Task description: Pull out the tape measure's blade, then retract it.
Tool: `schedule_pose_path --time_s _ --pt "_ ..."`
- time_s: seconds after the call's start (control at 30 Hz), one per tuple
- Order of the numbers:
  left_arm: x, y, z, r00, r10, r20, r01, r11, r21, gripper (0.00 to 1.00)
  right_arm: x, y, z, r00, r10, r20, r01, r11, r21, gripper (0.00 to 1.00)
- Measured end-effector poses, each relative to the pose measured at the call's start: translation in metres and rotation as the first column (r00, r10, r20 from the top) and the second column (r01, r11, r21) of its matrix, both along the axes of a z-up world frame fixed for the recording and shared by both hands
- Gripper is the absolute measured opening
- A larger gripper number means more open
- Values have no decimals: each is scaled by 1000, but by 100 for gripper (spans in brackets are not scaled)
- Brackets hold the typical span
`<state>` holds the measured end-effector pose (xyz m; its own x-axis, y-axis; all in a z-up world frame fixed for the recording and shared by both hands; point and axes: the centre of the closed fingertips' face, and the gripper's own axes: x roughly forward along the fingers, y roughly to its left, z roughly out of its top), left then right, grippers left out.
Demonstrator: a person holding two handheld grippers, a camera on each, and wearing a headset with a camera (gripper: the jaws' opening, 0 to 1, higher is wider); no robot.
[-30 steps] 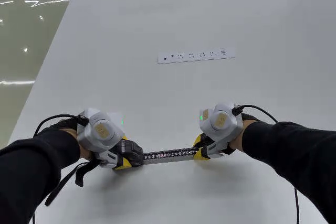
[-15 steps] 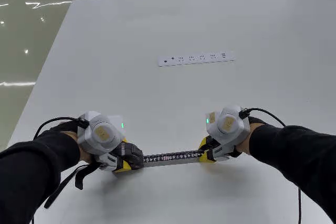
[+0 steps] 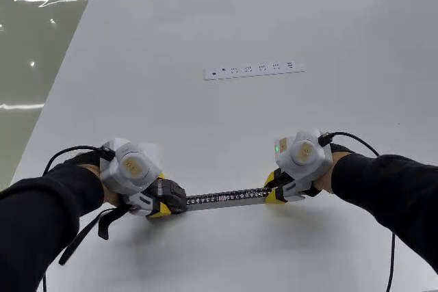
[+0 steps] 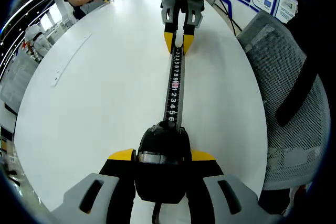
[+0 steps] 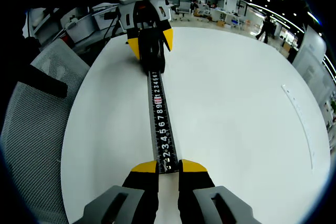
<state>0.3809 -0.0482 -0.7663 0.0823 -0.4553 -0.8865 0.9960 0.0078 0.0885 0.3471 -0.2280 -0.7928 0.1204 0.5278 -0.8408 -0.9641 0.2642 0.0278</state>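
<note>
Left gripper point(image 4: 161, 156) clamps tape case point(image 4: 160, 174) — right gripper point(image 5: 168, 167) pinches blade point(image 5: 159, 119).

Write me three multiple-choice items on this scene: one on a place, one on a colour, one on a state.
1. Where is the power strip? A. on the table, beyond the tape measure; B. at the table's left edge; C. on the floor.
2. What colour are the grippers' fingertips? A. red; B. yellow; C. green.
3. How is the blade? A. fully wound in; B. drawn out; C. lying loose.
Answers: 1 A, the head view shows it farther up the tabletop. 2 B, both gripper views show yellow tips. 3 B, it stretches between the left gripper, which clamps the tape measure, and the right gripper, which pinches its end.
</note>
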Motion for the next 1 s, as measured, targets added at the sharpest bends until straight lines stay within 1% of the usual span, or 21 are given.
schedule_pose_path --time_s 0.5,1.0 --pt "0 -1 -1 1000 -1 -2 1 1000 5 31 -1 -9 0 1000 -4 1 4 1000 -2 9" --pt "0 -1 0 1000 0 2 0 1000 2 31 -2 -18 -1 1000 -22 -4 22 1000 1 9"
